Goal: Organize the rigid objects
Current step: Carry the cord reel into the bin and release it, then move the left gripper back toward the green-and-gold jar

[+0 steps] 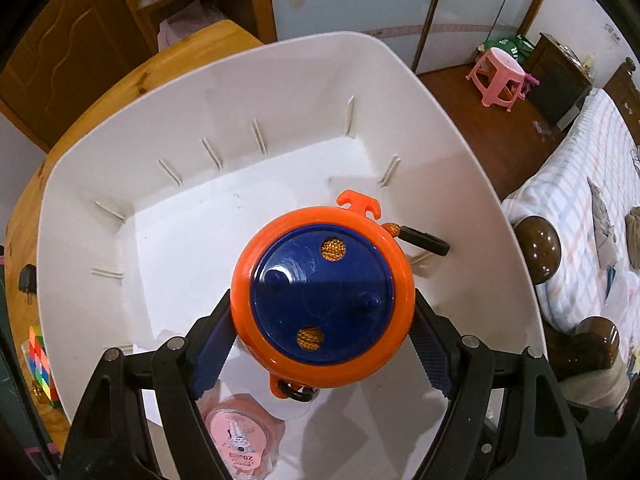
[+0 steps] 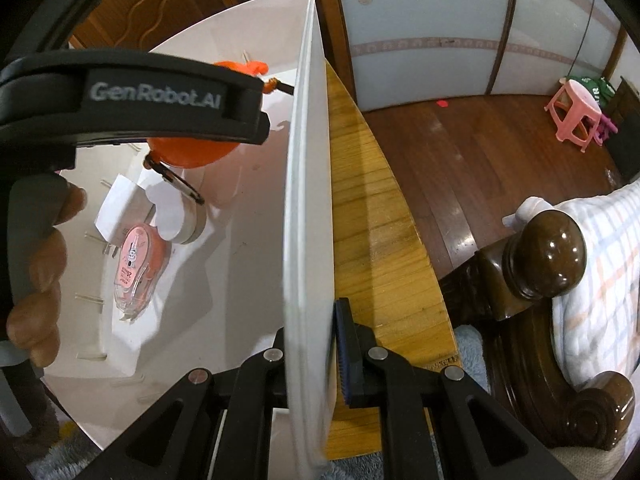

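Observation:
A round reel (image 1: 323, 300) with an orange rim and dark blue face hangs inside the white bin (image 1: 200, 92), above its floor. My left gripper (image 1: 323, 346) is shut on the reel, one blue pad on each side of the rim. A black handle (image 1: 424, 240) sticks out of the reel at the upper right. A black clip (image 1: 296, 394) dangles below it. In the right wrist view the reel (image 2: 188, 154) shows under the left gripper's body (image 2: 152, 96), held by a hand (image 2: 40, 260). My right gripper (image 2: 316, 352) is shut on the bin's near wall (image 2: 308, 200).
A pink correction tape (image 2: 134, 268) and a white roll (image 2: 180, 216) lie on the bin floor. The bin stands on a wooden table (image 2: 372, 220). A colour cube (image 1: 38, 356) and a black plug (image 1: 28, 280) lie left of the bin. A bed post (image 2: 546, 256) stands right.

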Available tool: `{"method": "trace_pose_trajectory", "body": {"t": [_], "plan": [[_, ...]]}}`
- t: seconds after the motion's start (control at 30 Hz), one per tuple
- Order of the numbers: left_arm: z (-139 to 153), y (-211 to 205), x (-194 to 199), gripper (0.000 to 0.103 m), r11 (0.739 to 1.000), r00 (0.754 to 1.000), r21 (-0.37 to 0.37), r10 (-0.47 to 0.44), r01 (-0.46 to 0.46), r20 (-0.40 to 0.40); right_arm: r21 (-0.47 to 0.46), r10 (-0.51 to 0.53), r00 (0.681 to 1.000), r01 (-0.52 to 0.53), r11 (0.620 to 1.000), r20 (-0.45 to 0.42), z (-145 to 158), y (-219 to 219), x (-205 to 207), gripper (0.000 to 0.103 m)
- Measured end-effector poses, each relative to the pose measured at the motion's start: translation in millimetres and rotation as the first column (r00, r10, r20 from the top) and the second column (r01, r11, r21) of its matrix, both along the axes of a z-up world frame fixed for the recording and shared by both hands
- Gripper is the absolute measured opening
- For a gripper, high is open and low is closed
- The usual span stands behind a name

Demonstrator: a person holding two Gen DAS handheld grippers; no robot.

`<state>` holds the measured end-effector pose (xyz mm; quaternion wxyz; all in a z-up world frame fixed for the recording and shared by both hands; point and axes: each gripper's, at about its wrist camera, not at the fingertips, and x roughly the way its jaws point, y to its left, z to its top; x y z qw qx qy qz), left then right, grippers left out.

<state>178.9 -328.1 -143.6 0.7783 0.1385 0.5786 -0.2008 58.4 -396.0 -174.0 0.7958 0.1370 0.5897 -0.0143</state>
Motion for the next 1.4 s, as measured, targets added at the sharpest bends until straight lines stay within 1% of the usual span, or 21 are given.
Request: {"method": "trace_pose_trajectory", "body": {"t": [0.1, 0.23, 0.3, 0.33, 0.4, 0.43, 0.5, 0.57, 0.73, 0.8, 0.93, 1.1, 1.27, 1.4], "plan": [[-3, 2, 2, 0.083, 1.0, 1.0, 0.003, 0.014, -0.014, -0.006, -0.001, -0.001, 1.0, 0.001, 1.0, 0.0, 0, 0, 0, 0.012], [-9, -2, 2, 0.083, 1.0, 0.999, 0.016, 0.012, -0.011, -0.035, 0.0, -0.001, 1.0, 0.001, 1.0, 0.0, 0, 0, 0, 0.012], [-10, -3, 1, 0.084, 1.0, 1.0, 0.027, 0.01, -0.009, -0.03, 0.0, -0.001, 1.0, 0.001, 1.0, 0.0, 0, 0, 0, 0.012], [-8, -3, 0, 0.085, 1.0, 1.0, 0.019, 0.009, -0.008, -0.027, 0.0, -0.001, 1.0, 0.001, 1.0, 0.0, 0, 0, 0, 0.012], [0, -2, -1, 0.098, 1.0, 1.0, -0.006, 0.01, -0.01, 0.004, 0.001, -0.001, 1.0, 0.001, 1.0, 0.0, 0, 0, 0, 0.012], [6, -1, -2, 0.101, 1.0, 1.0, -0.018, 0.013, -0.012, 0.024, 0.0, -0.002, 1.0, 0.002, 1.0, 0.001, 0, 0, 0, 0.012], [15, 4, -3, 0.102, 0.999, 0.999, -0.032, 0.013, -0.011, 0.053, 0.002, -0.002, 1.0, 0.002, 1.0, -0.001, -1, 0, 1, 0.012], [21, 7, -5, 0.102, 1.0, 0.997, -0.027, 0.014, -0.012, 0.073, 0.004, -0.004, 1.0, 0.004, 1.0, -0.002, -1, 0, 1, 0.012], [37, 23, -14, 0.102, 0.999, 0.995, -0.036, 0.017, -0.013, 0.103, 0.005, -0.009, 1.0, 0.009, 1.0, -0.005, -1, 0, 3, 0.012], [46, 32, -20, 0.102, 0.999, 0.992, -0.033, 0.014, -0.01, 0.127, 0.006, -0.013, 1.0, 0.013, 1.0, -0.007, -1, -1, 3, 0.012], [64, 47, -30, 0.102, 0.999, 0.986, -0.054, 0.013, -0.004, 0.167, 0.012, -0.024, 1.0, 0.024, 1.0, -0.011, -1, -2, 4, 0.012], [85, 74, -46, 0.102, 0.999, 0.972, -0.05, 0.013, -0.001, 0.233, 0.021, -0.042, 0.999, 0.043, 0.999, -0.019, -2, -4, 4, 0.012], [95, 110, -60, 0.102, 0.998, 0.961, -0.05, 0.058, -0.046, 0.269, 0.028, -0.062, 0.997, 0.063, 0.998, -0.036, -3, -8, 6, 0.012], [98, 146, -65, 0.102, 0.992, 0.952, -0.056, 0.124, -0.112, 0.281, 0.032, -0.077, 0.995, 0.079, 0.996, -0.058, -5, -10, 11, 0.012]]}}
